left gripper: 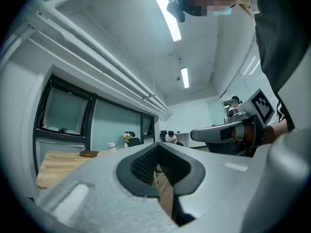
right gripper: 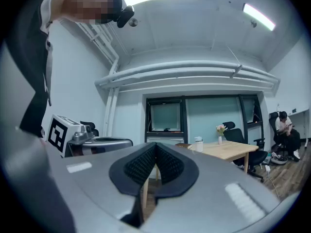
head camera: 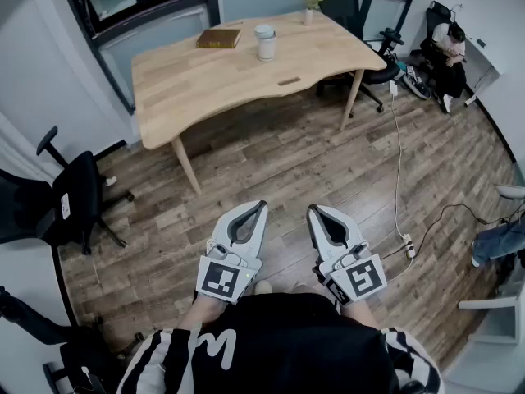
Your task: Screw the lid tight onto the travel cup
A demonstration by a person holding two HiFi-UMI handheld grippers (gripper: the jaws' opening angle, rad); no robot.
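A white travel cup (head camera: 265, 43) with its lid on top stands upright on the far side of a wooden table (head camera: 205, 80). It shows small and distant in the left gripper view (left gripper: 112, 146) and the right gripper view (right gripper: 198, 144). My left gripper (head camera: 262, 205) and right gripper (head camera: 312, 210) are held side by side close to the person's body, over the floor and well short of the table. Both are shut with nothing between their jaws.
A brown book (head camera: 219, 38) lies left of the cup and a small flower vase (head camera: 311, 3) stands at the table's far edge. Black office chairs (head camera: 74, 195) stand at the left and behind the table. A seated person (head camera: 447, 52) is at the far right. A cable (head camera: 399, 179) crosses the floor.
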